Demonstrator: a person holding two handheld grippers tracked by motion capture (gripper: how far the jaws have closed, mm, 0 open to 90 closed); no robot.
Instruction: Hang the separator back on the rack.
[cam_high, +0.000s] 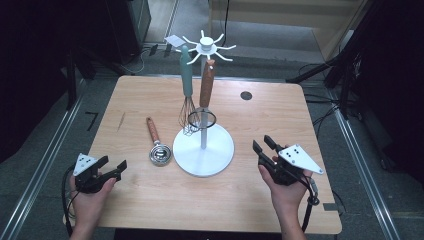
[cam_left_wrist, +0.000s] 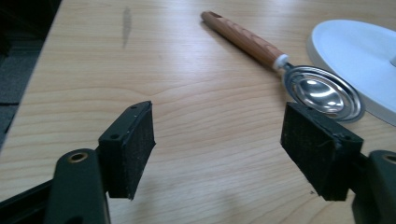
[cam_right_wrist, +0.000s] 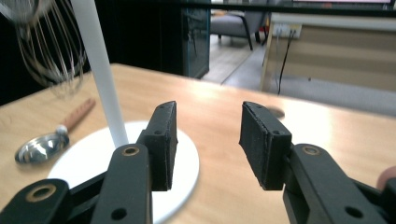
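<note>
I have the left gripper (cam_high: 114, 167) spread with nothing between its pads, just left of the white stand's base (cam_high: 220, 155). The wooden-handled strainer (cam_high: 156, 145) lies touching that base's left edge. My right gripper (cam_high: 265, 146), also parted and empty, sits right of the base.

Steel round-bowled strainer spoon with a brown wooden handle (cam_high: 156, 143) (cam_left_wrist: 299, 74) (cam_right_wrist: 49, 137) is lying flat on the counter, bowl facing up, touching the white round stand base (cam_high: 203, 150), handle pointing away toward the far-left.
</note>
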